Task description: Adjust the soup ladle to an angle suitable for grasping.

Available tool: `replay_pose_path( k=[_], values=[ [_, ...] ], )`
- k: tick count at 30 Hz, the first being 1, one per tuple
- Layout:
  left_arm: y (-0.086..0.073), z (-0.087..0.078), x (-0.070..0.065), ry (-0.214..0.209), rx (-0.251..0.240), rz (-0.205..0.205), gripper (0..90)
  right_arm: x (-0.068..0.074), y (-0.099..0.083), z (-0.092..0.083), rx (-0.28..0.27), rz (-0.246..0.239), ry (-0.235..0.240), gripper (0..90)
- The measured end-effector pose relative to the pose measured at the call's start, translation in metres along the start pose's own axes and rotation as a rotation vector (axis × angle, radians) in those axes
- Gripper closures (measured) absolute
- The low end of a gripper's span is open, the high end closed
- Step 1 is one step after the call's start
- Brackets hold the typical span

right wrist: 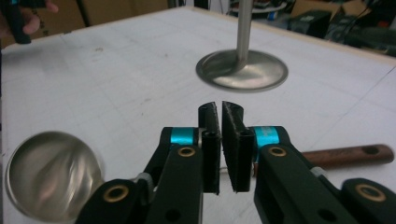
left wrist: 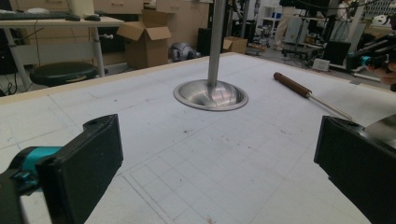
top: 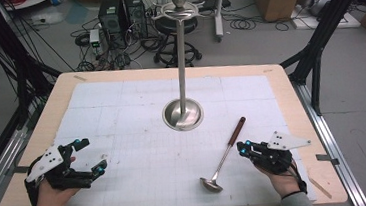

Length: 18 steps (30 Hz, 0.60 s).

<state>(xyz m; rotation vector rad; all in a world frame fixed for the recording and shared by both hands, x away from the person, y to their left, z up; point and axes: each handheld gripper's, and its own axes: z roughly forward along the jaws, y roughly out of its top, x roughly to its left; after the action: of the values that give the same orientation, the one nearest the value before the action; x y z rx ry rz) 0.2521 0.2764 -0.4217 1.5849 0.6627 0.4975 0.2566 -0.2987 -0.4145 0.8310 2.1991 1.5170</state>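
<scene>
A: Where is the ladle?

B: In the high view it lies flat on the white gridded mat, lower right of centre, bowl toward the bottom edge and wooden handle pointing up and to the right.

A: And the right gripper?

B: It sits just to the right of the ladle's thin shaft, in the lower right of the frame. In the right gripper view its jaws stand nearly together over the shaft, the bowl at lower left and the wooden handle at right. They look clamped on the ladle, though the contact itself is hidden behind the jaws.

A: The left gripper?

B: Lower left of the high view, jaws spread wide with nothing between them, well apart from the ladle.

A: Anything else on the table?

B: A steel stand with a round dished base and a tall pole, centre of the mat, above the ladle.
</scene>
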Motion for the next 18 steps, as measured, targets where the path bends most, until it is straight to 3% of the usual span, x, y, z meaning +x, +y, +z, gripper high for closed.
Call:
replay_pose_path(
  k=[3, 4, 6, 9, 14, 18],
  values=[
    [0.000, 0.000, 0.000, 0.006, 0.002, 0.002, 1.7, -0.001, -0.001, 0.002, 0.020, 0.012, 0.003, 89.6],
    [0.000, 0.000, 0.000, 0.009, 0.006, 0.006, 1.7, -0.003, -0.001, 0.003, 0.030, 0.044, 0.002, 89.6],
    [0.000, 0.001, 0.000, 0.011, 0.008, 0.007, 1.7, -0.004, -0.002, 0.004, 0.032, 0.038, -0.004, 89.6],
    [-0.001, 0.002, 0.000, 0.010, 0.016, 0.009, 1.7, -0.007, -0.005, 0.009, 0.079, 0.024, -0.025, 89.6],
    [-0.001, 0.002, 0.000, 0.009, 0.018, 0.007, 1.7, -0.016, -0.010, 0.010, 0.101, 0.050, -0.066, 89.6],
    [-0.002, 0.003, 0.000, 0.009, 0.025, 0.007, 1.7, -0.021, -0.012, 0.011, 0.109, 0.070, -0.066, 89.6]
  ],
)
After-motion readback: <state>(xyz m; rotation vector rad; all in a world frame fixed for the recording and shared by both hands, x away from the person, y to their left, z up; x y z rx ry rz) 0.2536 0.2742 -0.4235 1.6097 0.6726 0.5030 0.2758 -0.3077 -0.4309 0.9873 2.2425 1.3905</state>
